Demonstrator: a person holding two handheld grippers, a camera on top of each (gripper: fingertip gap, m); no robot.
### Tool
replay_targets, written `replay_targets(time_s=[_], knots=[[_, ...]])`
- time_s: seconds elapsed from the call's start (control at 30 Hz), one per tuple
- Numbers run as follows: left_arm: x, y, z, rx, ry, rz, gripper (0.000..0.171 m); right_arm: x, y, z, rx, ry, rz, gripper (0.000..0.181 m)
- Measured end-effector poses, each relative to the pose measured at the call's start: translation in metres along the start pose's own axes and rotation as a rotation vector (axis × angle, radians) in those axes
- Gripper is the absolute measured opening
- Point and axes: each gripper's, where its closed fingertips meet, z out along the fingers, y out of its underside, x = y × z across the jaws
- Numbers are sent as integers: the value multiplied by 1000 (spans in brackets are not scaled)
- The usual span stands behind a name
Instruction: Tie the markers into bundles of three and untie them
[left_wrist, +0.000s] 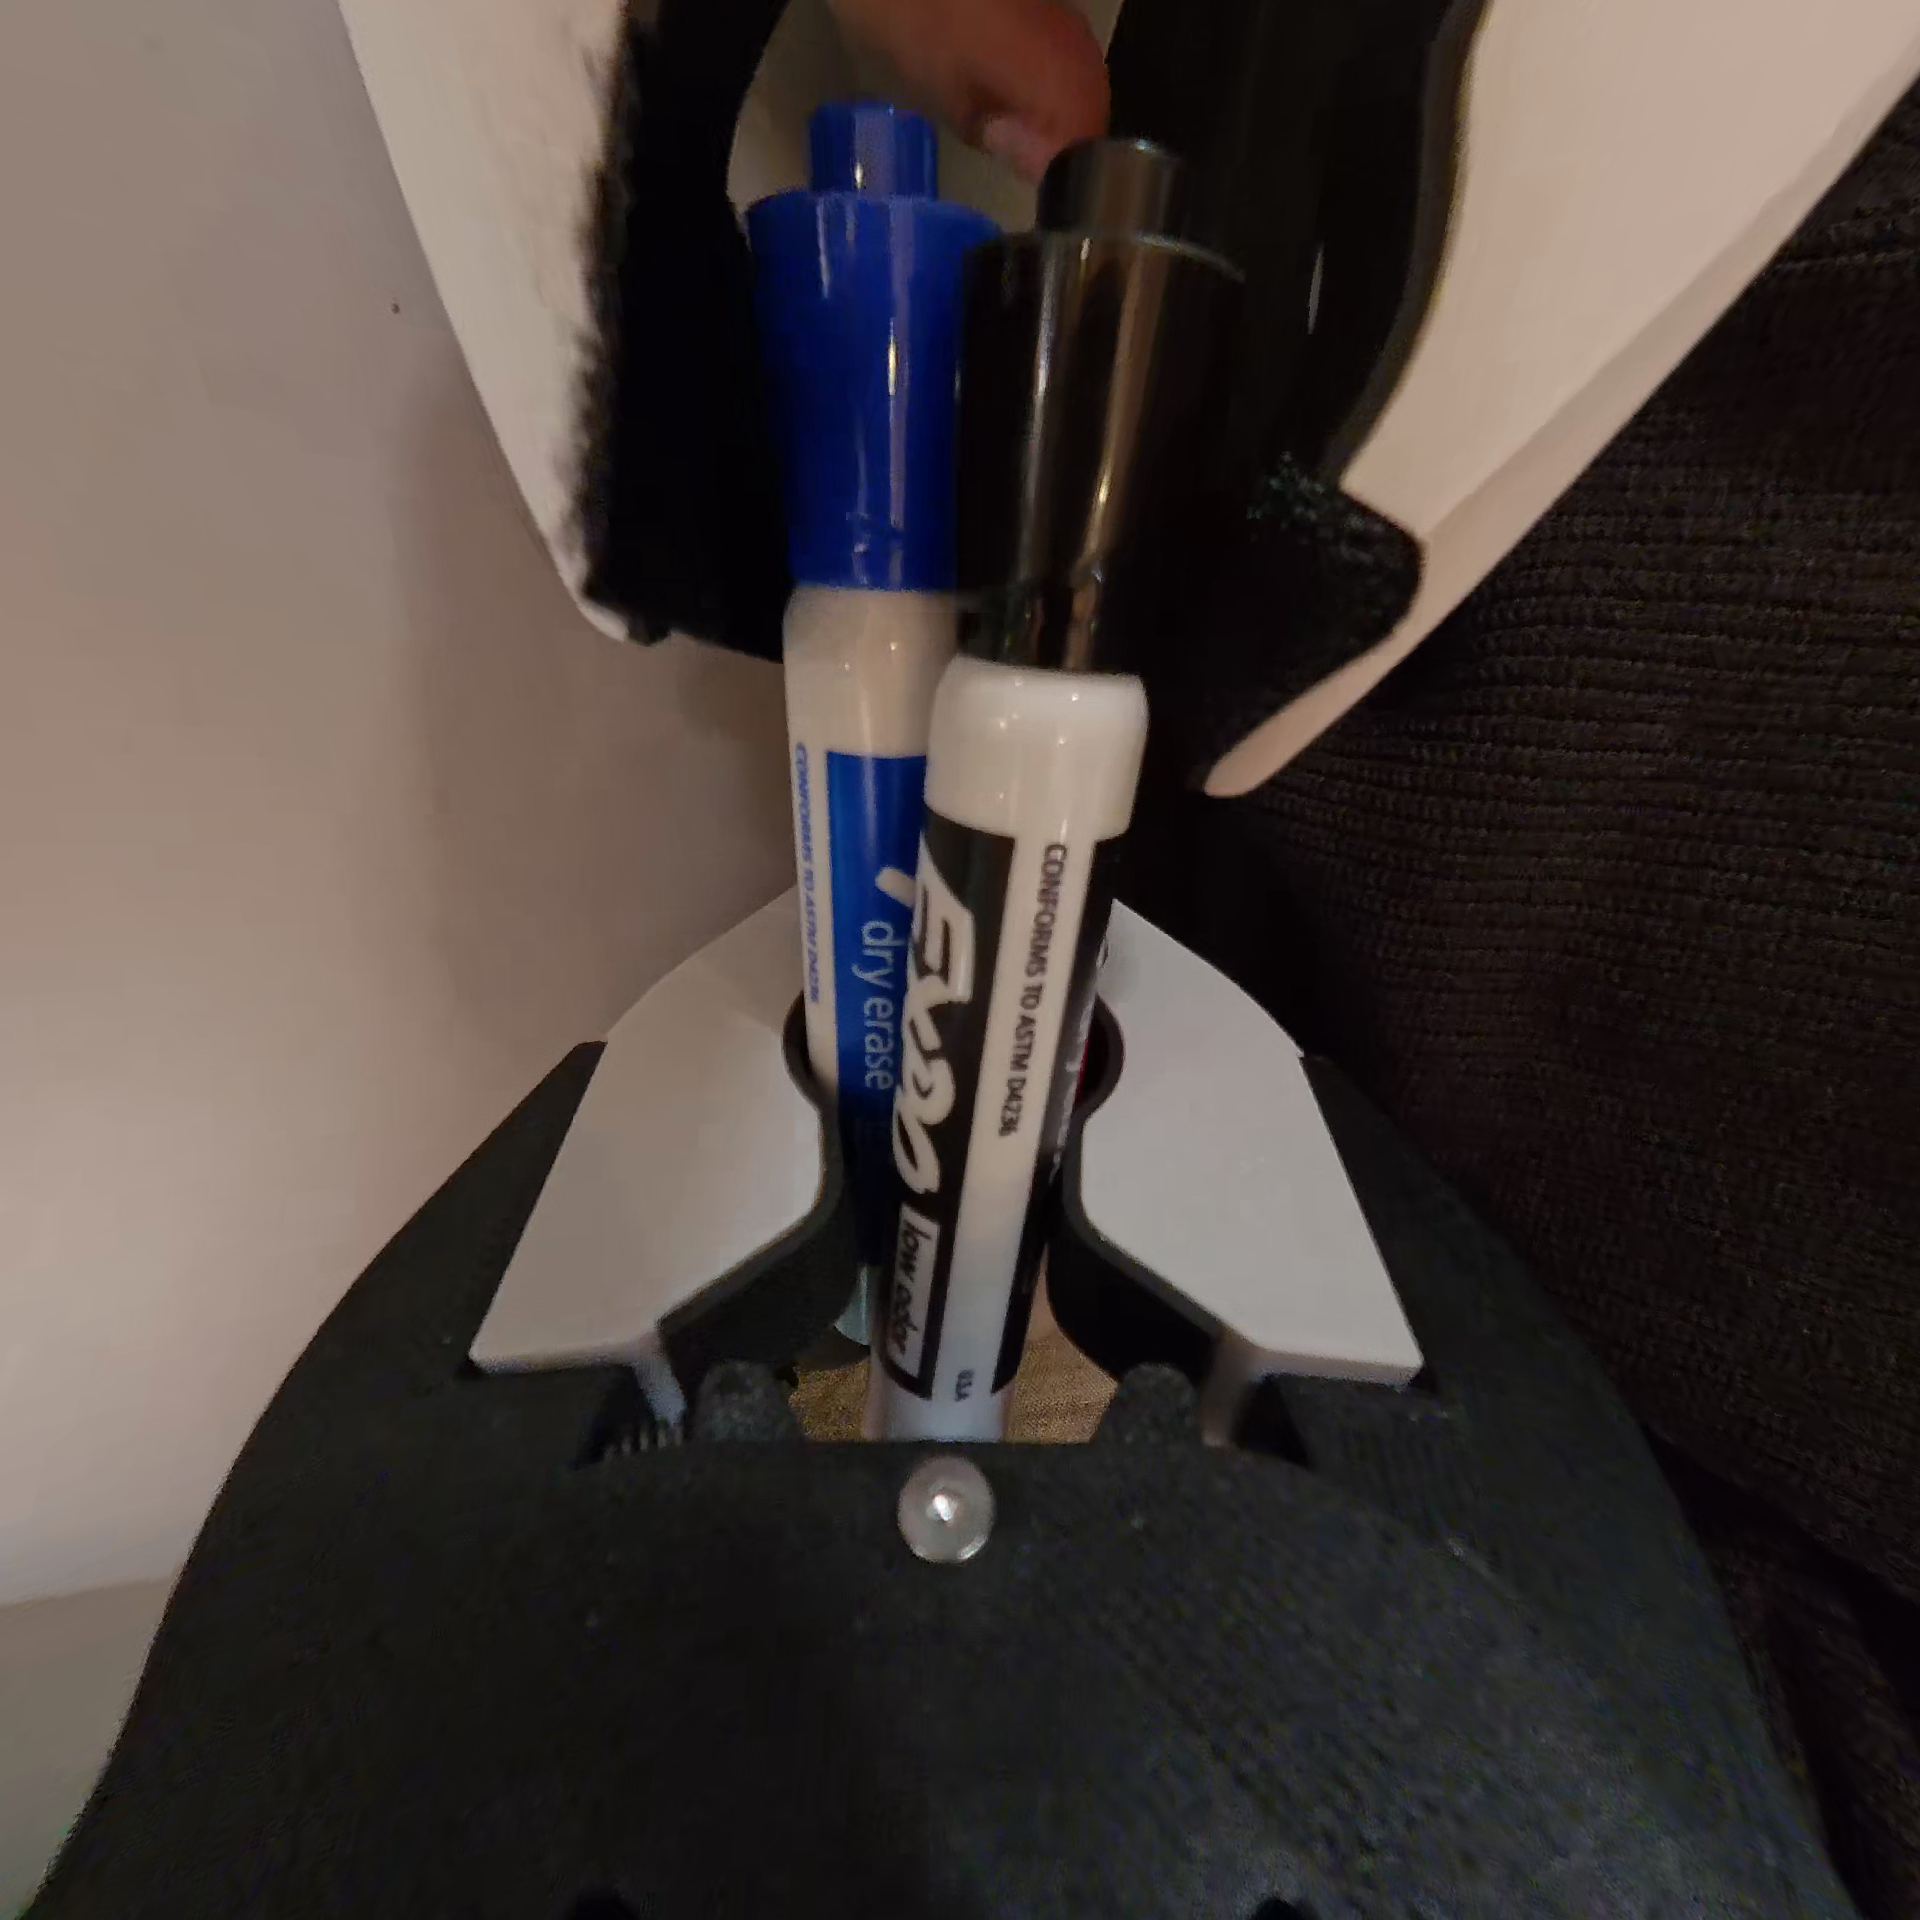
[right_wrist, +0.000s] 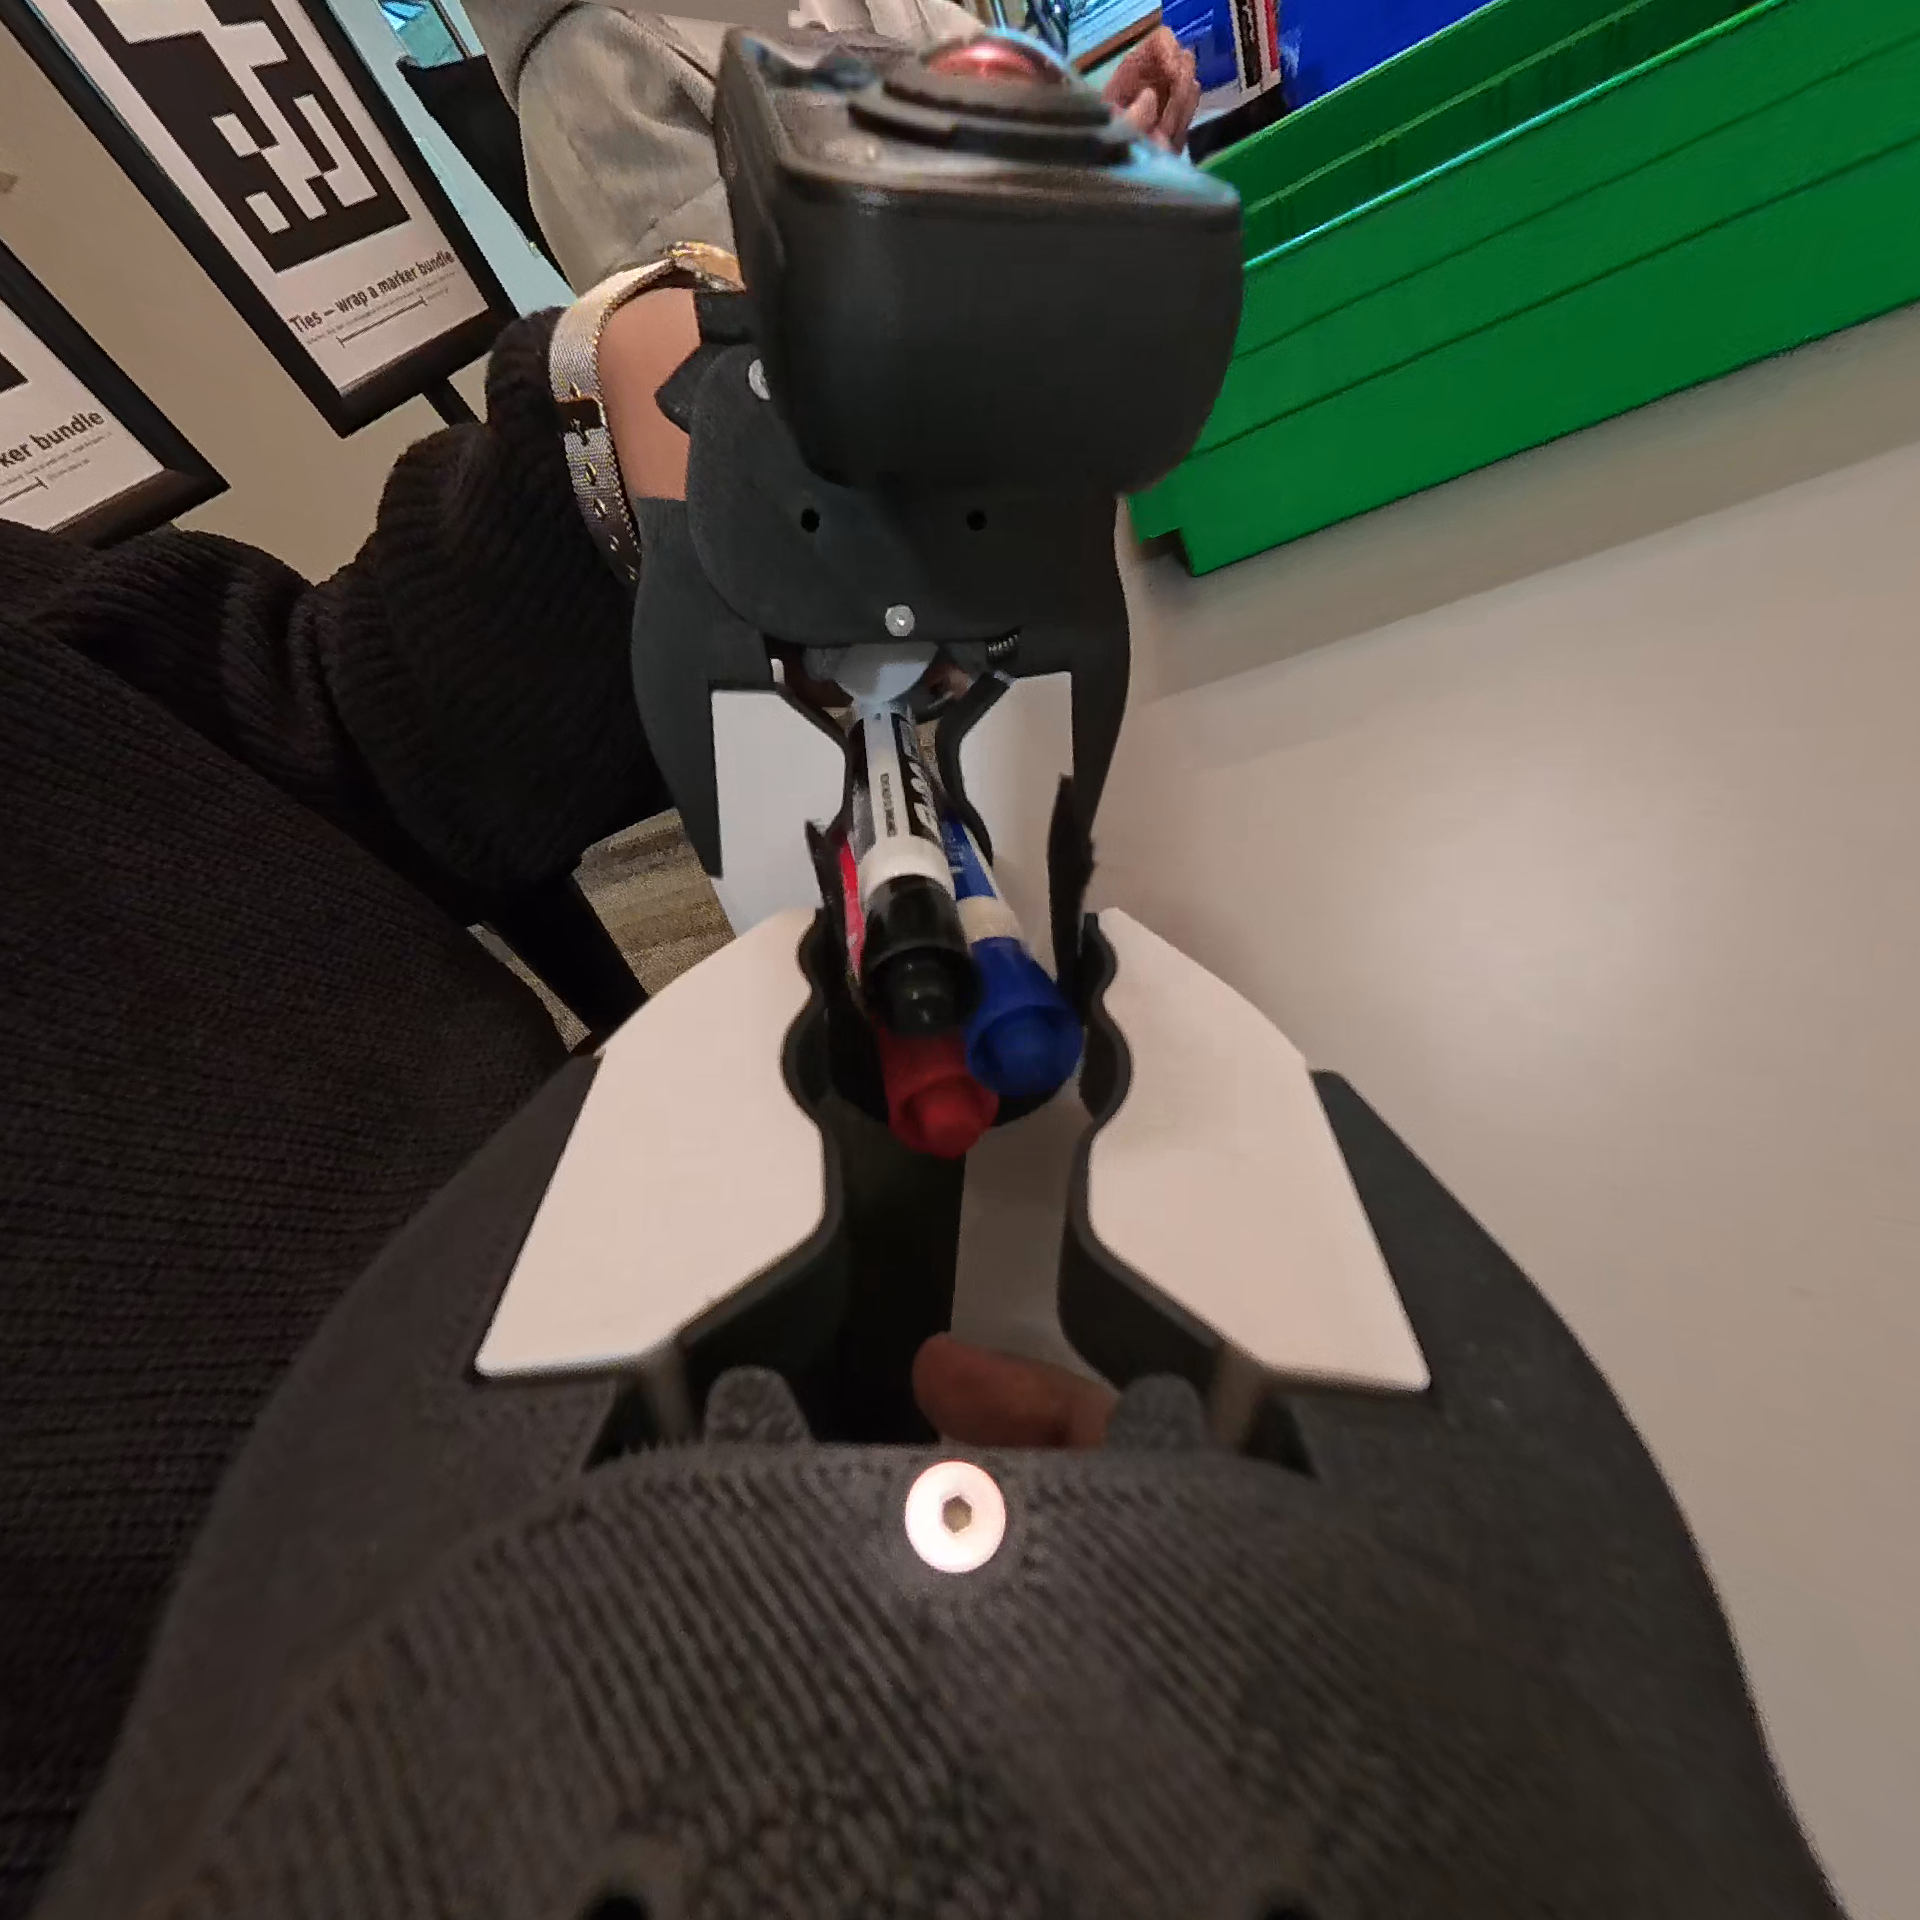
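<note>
Between the fingers of the left gripper (left_wrist: 951, 1049) sits a bundle of three markers, jaws pinching the barrels; the long axis runs along the fingers, caps pointing away. The black marker (left_wrist: 1023, 831) lies beside the blue marker (left_wrist: 862, 644), and the red marker (right_wrist: 930, 1091) shows under them in the right wrist view. The right gripper (right_wrist: 951, 997) faces it head-on — jaws closed around the cap ends. A black strap (right_wrist: 1070, 883) hangs beside the caps. A dark knit sleeve (right_wrist: 312, 727) crowds one side; pale tabletop (right_wrist: 1507, 935) lies open on the other, green bins (right_wrist: 1507, 312) beyond.
</note>
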Motion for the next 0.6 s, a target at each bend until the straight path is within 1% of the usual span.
replay_targets(time_s=[0.6], knots=[[6, -4, 11, -33, 14, 19, 44, -10, 4, 10, -29, -19, -21, 42]])
